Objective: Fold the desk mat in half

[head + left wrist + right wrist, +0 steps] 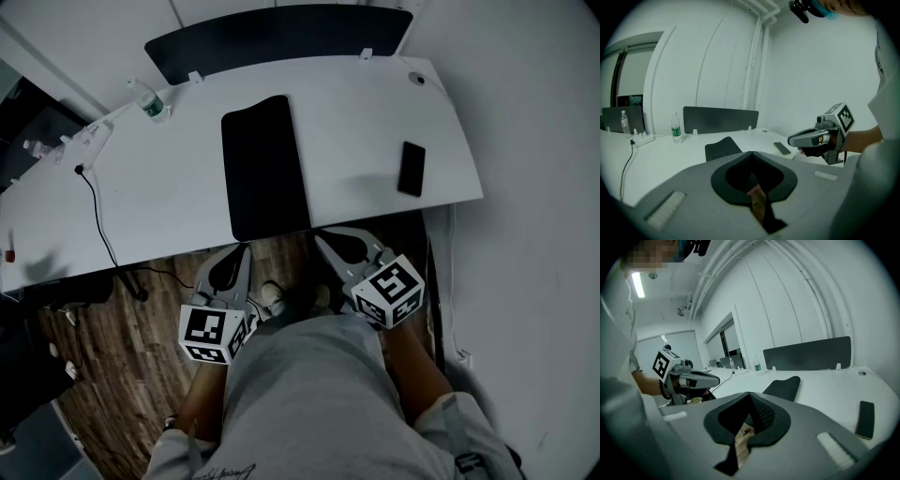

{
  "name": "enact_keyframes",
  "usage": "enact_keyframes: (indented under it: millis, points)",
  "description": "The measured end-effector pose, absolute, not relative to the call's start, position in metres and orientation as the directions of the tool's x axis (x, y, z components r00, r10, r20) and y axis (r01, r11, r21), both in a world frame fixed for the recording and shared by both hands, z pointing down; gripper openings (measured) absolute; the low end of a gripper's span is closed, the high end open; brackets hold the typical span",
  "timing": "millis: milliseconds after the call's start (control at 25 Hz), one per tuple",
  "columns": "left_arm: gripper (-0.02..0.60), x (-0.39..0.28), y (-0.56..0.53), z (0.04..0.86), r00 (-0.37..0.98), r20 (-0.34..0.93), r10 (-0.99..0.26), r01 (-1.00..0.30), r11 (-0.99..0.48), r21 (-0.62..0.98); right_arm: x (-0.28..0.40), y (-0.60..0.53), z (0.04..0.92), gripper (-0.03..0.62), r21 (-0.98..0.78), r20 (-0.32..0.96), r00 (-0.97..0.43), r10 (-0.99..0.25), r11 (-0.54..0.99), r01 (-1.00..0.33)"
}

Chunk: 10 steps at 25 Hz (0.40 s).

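A black desk mat [265, 167] lies on the white desk [356, 112], running from the front edge toward the back. Its far end looks a little raised in the left gripper view [723, 148] and the right gripper view [783, 387]. My left gripper [246, 247] hangs just short of the desk's front edge, below the mat's near left corner. It is shut with nothing in it [750, 153]. My right gripper [319, 235] is level with it, off the mat's near right corner, jaws together and holding nothing [749, 393]. Neither gripper touches the mat.
A black phone [411, 168] lies at the desk's right side. A water bottle [148, 100] and a power strip with a black cable [94, 202] are at the left. A dark divider panel [281, 37] stands along the back edge. Wooden floor [122, 375] shows beneath.
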<state>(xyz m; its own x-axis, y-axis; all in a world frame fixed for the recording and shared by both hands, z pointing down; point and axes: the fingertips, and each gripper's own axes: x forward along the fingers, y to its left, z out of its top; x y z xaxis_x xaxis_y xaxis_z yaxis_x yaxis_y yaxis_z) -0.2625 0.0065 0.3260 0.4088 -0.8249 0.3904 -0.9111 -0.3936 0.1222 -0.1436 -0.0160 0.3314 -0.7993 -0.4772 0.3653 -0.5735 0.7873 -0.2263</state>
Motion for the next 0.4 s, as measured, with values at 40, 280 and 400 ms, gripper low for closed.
enact_keyframes:
  millis: [40,280,400]
  points:
    - [0.018,-0.2619,0.006,0.3263,0.408,0.391,-0.825,-0.911,-0.392,0.124,-0.143,-0.016,0.3319,0.005,-0.227,0.366,-0.8,-0.475,0.788,-0.572]
    - [0.018,-0.2591,0.003,0.3268,0.417,0.393,-0.819,-0.908,-0.399,0.131,-0.141,-0.0172,0.3331,0.005,-0.232,0.372,-0.798,-0.474,0.785,-0.574]
    - [0.018,-0.2582,0.0006,0.3258,0.42,0.391,-0.819,-0.906,-0.402,0.13,-0.1409,-0.019,0.3325,0.005,-0.231,0.372,-0.798,-0.474,0.786,-0.574]
